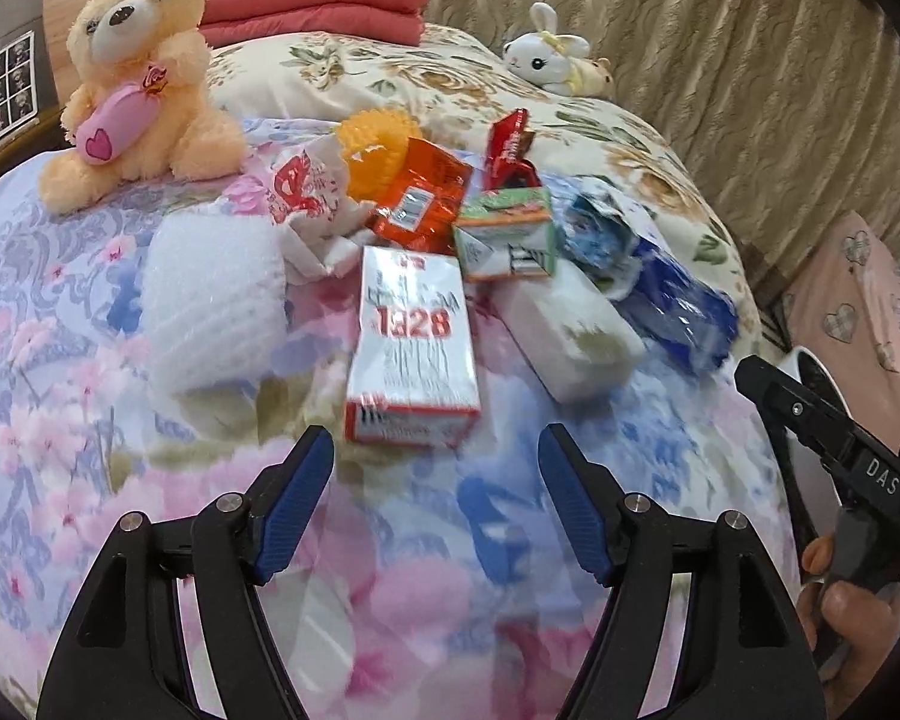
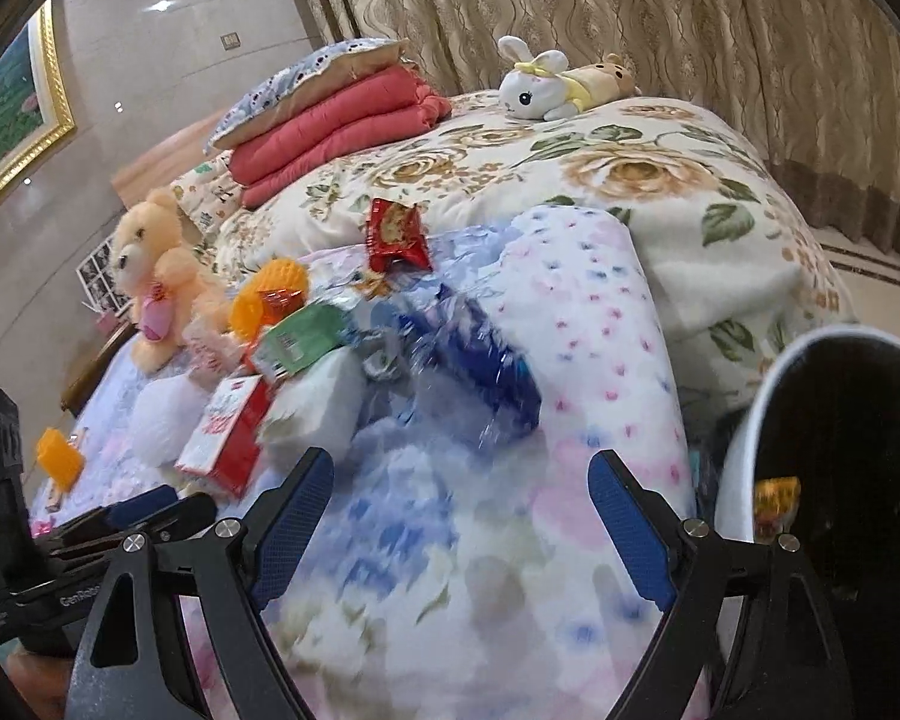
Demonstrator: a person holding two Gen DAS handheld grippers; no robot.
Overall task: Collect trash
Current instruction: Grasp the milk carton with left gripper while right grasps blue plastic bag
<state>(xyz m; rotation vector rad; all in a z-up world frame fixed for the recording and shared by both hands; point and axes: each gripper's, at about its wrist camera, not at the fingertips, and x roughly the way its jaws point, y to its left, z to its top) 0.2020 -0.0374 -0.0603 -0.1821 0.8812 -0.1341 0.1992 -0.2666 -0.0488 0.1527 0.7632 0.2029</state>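
Both grippers empty, fingers apart: left gripper [image 1: 435, 501] lined up on the red-and-white carton [image 1: 411, 348] among bed litter; right gripper [image 2: 462, 525] beside the white-rimmed black bin [image 2: 744, 420], likely ready for deposits.

Black grippers [image 1: 435, 501], seemingly ribbed blue pads [image 1: 297, 504]

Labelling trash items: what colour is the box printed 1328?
White with red print and a red end, the box shows best in the left wrist view.
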